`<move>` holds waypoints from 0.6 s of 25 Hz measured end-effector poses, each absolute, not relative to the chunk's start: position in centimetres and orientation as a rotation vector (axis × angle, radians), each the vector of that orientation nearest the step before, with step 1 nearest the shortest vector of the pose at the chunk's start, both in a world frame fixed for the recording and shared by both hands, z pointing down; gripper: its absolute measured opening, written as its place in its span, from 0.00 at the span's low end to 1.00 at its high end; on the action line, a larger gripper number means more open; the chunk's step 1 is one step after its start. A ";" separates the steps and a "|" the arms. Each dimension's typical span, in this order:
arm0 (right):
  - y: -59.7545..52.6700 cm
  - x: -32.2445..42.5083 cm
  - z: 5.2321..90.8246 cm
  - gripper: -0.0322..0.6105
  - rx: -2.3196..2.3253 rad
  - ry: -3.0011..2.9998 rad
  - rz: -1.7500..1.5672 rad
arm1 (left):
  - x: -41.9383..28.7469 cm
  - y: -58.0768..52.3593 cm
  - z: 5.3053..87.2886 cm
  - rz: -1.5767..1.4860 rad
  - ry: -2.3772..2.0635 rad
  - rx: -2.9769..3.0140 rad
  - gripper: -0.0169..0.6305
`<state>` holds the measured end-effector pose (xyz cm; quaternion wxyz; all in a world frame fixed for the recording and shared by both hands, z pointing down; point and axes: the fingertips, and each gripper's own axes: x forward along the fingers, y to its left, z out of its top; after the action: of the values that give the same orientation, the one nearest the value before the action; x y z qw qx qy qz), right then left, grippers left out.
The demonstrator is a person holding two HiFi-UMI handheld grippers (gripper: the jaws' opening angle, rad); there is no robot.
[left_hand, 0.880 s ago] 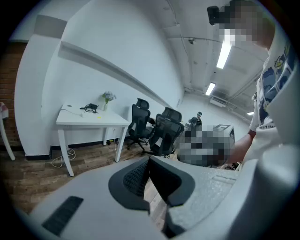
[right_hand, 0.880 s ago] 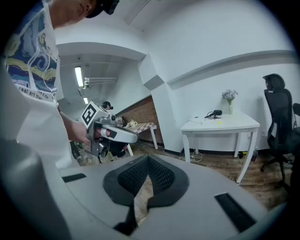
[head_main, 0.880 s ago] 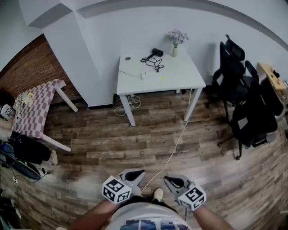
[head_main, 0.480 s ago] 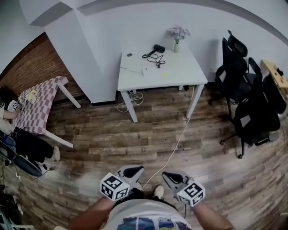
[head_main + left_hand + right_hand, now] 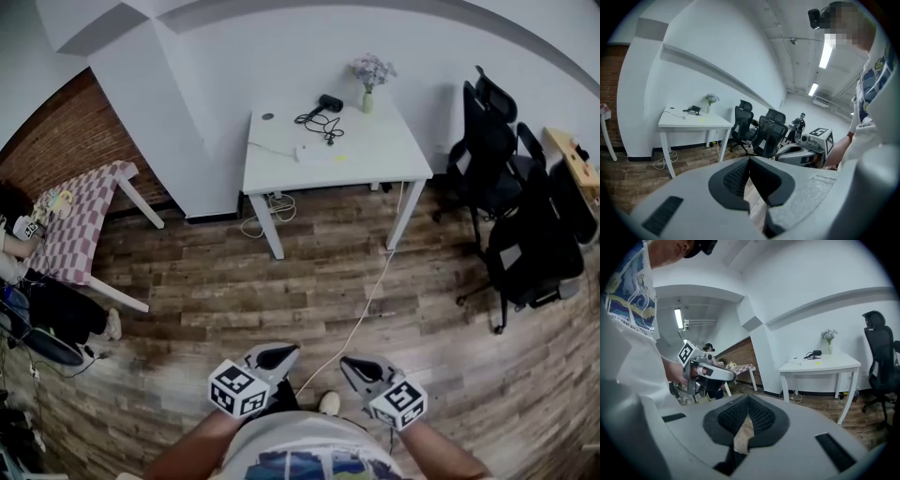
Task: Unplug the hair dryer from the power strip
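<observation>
Standing well back from the desk (image 5: 380, 155), I am carrying the left gripper (image 5: 276, 355) and right gripper (image 5: 355, 364) low in front of me, both with jaws pressed together and nothing between them. The hair dryer (image 5: 328, 101) is lying near the desk's far edge, beside the vase (image 5: 367, 94), its black cord (image 5: 317, 120) running toward what I take for the power strip (image 5: 312, 152) near the front edge. To do this well, I am judging that both jaws need opening on approach, one to steady the strip, one to pull the plug straight. Open floor is lying ahead; I am minding the white cable (image 5: 361, 305) underfoot and the chairs (image 5: 492, 141) off the desk's right edge.
</observation>
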<state>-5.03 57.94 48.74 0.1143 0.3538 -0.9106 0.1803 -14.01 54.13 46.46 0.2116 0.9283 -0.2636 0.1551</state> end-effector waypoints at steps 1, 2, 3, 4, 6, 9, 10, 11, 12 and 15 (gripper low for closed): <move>57.3 -5.1 49.0 0.05 1.046 -2.665 0.517 | -14.1 53.5 46.5 0.422 -0.720 2.581 0.03; 56.6 -5.1 49.2 0.08 1.053 -2.654 0.510 | -14.3 52.8 46.6 0.416 -0.710 2.583 0.03; 55.8 -5.1 49.5 0.09 1.062 -2.640 0.507 | -14.5 51.9 46.7 0.410 -0.700 2.584 0.03; 54.9 -5.1 49.6 0.08 1.073 -2.626 0.507 | -14.7 51.0 46.8 0.404 -0.691 2.585 0.03; 53.0 -5.3 49.7 0.08 1.105 -2.601 0.523 | -15.0 48.8 47.0 0.392 -0.673 2.589 0.03; 49.9 -7.0 48.6 0.08 1.148 -2.596 0.534 | -16.3 45.0 46.8 0.383 -0.665 2.601 0.03; 48.8 -7.7 48.4 0.08 1.155 -2.595 0.534 | -16.9 43.7 46.8 0.382 -0.663 2.609 0.03; 47.8 -8.4 48.3 0.08 1.161 -2.591 0.535 | -17.5 42.4 46.9 0.386 -0.658 2.616 0.04; 46.7 -9.1 48.4 0.08 1.166 -2.587 0.538 | -18.0 41.1 47.0 0.394 -0.652 2.622 0.06; 43.8 -11.2 49.0 0.08 1.174 -2.566 0.564 | -19.7 37.4 47.1 0.414 -0.641 2.639 0.14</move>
<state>-11.22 43.78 48.95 0.1317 0.4045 -0.8839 0.1942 -19.66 37.35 47.10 0.1959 0.9421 -0.2287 0.1478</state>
